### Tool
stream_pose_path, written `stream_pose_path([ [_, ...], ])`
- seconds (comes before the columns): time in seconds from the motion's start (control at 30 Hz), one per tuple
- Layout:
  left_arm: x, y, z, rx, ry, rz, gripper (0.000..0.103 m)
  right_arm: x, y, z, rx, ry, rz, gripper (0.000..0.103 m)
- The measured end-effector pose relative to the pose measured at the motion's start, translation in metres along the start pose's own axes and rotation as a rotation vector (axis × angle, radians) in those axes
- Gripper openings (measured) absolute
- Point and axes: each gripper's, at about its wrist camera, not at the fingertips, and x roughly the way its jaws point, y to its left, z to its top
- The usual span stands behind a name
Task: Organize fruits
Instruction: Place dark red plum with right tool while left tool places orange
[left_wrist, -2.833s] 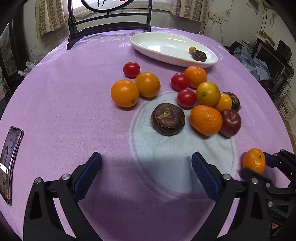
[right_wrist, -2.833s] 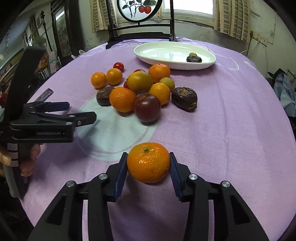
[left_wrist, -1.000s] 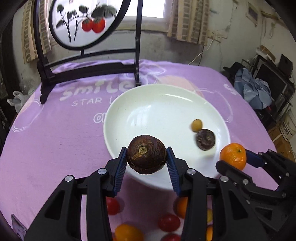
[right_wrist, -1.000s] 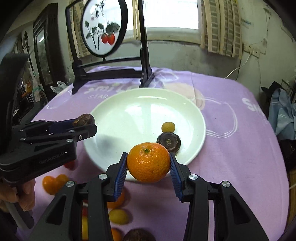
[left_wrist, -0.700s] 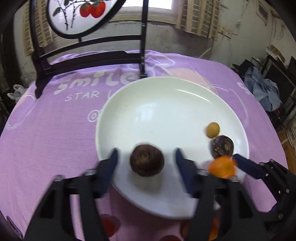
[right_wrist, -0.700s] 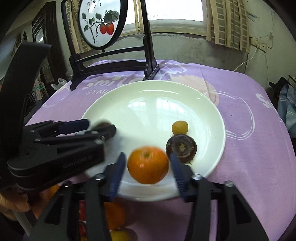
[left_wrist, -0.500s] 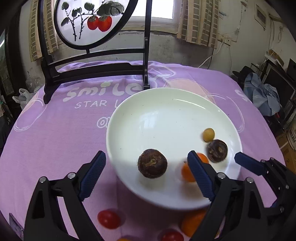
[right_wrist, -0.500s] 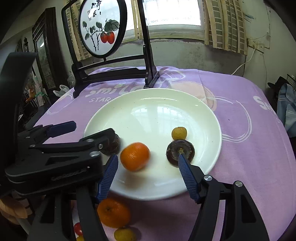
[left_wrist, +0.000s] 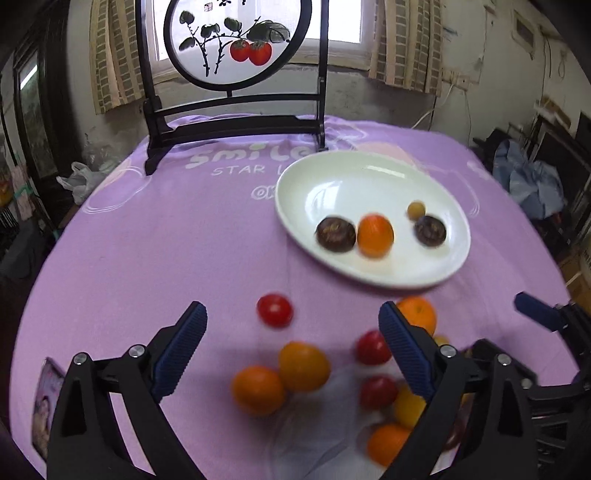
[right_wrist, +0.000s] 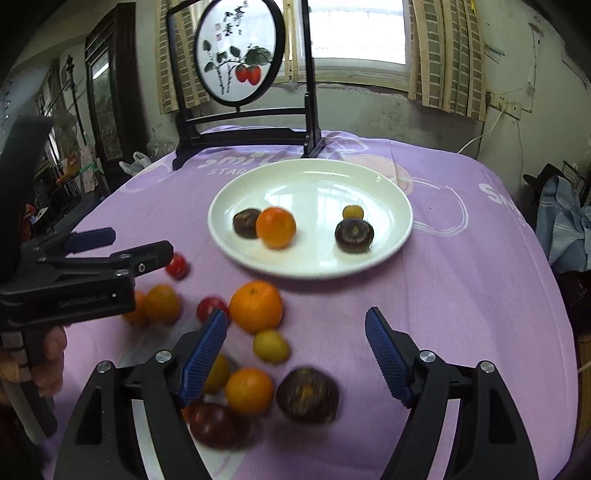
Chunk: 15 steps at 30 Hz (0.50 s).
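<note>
Both claws, left gripper (left_wrist: 291, 339) and right gripper (right_wrist: 295, 347), are hanging wide open over loose fruits (right_wrist: 255, 306); a framed screen (right_wrist: 240, 66) is standing at the tabletop's (right_wrist: 461, 280) far edge behind the plate (right_wrist: 399, 236).

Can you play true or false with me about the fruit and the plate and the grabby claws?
1. The round white plate holds four fruits. True.
2. The left gripper is squeezing a red tomato. False: it is open, holding nothing.
3. The orange tangerine on the plate sits next to a dark brown fruit. True.
4. The right gripper is shut. False: it is open.
5. All the fruit is on the plate. False: many still lie on the purple tablecloth.
</note>
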Motion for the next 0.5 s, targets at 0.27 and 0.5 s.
stream_pose_path([
  [0.27, -0.016, 0.023, -0.044, -0.009, 0.053, -0.082, 0.092, -0.032, 0.024, -0.052, -0.088, 0.022, -0.012, 0.078],
  [0.5, -0.018, 0.040, -0.059, -0.061, 0.069, -0.121, 0.092, -0.029, 0.041, -0.072, -0.118, 0.080, -0.007, 0.078],
])
